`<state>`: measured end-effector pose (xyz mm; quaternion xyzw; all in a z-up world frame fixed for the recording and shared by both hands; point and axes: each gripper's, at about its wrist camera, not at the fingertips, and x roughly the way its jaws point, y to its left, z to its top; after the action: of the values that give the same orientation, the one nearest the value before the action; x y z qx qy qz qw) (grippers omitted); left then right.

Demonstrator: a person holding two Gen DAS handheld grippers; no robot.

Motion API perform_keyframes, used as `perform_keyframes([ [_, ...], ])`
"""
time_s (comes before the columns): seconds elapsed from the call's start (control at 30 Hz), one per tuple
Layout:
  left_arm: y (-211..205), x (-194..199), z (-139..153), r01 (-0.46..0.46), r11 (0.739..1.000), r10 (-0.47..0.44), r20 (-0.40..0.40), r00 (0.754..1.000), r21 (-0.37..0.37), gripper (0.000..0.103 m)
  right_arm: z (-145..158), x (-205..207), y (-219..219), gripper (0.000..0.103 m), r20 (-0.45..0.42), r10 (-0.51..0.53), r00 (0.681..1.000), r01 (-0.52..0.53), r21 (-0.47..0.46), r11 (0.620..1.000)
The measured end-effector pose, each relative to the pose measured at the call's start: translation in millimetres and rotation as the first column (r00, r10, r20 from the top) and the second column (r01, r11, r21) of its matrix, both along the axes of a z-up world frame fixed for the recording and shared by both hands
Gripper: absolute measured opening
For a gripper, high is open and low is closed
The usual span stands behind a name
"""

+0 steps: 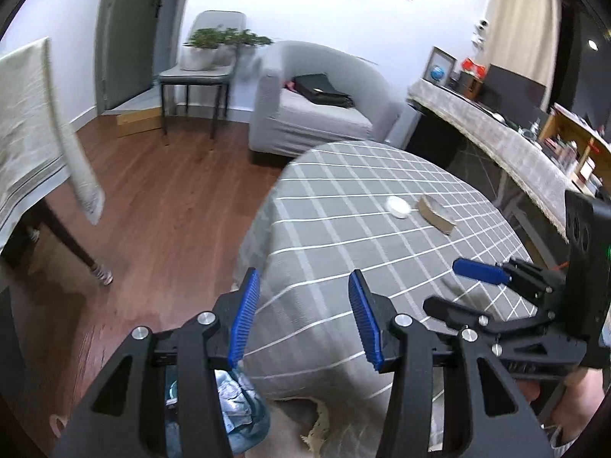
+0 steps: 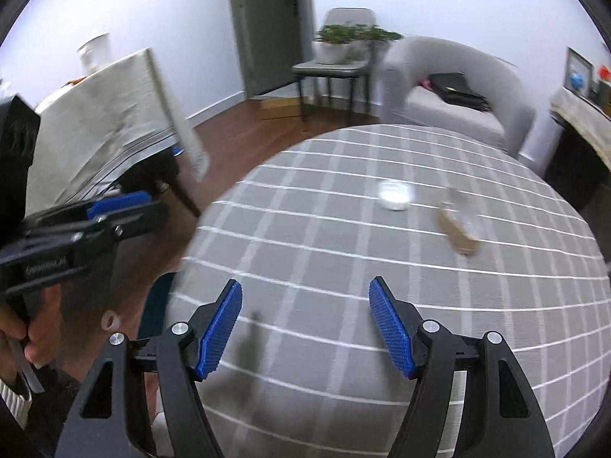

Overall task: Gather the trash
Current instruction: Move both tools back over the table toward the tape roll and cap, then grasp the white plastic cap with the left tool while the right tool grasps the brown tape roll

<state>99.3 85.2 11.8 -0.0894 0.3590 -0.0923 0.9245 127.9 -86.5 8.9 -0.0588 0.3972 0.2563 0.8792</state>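
Observation:
A small white round lid-like piece and a flattened brown cardboard tube lie side by side on the round table with the grey checked cloth. Both show blurred in the right wrist view, the white piece and the tube. My left gripper is open and empty over the table's left edge. Below it a bin with crumpled blue-white trash stands on the floor. My right gripper is open and empty above the table's near side; it also shows in the left wrist view.
A grey armchair with a black bag stands behind the table. A chair with potted plants is by the door. Another cloth-covered table stands to the left, a long sideboard to the right. Wooden floor lies between.

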Motion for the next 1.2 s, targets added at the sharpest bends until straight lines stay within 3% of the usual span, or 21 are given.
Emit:
perform_keyframes([
  [0.5,-76,71,-14,0.145,0.989,-0.144,-0.042,0.989,0.041,0.056,-5,45,-75,0.070,-0.019,-0.137,0.990,0.137,-0.039,0.990],
  [0.63,-94,90,-21,0.163,0.985,-0.158,-0.075,0.985,0.063,0.056,-9,58,-87,0.070,-0.071,-0.150,0.986,0.151,0.009,0.988],
  [1.1,-131,143,-35,0.173,0.974,-0.154,-0.135,0.979,0.145,0.054,-16,79,-91,0.060,-0.121,-0.103,0.987,0.103,-0.008,0.995],
  [1.2,-135,150,-36,0.166,0.974,-0.147,-0.133,0.980,0.151,0.048,-17,81,-90,0.060,-0.121,-0.088,0.989,0.087,-0.012,0.996],
])
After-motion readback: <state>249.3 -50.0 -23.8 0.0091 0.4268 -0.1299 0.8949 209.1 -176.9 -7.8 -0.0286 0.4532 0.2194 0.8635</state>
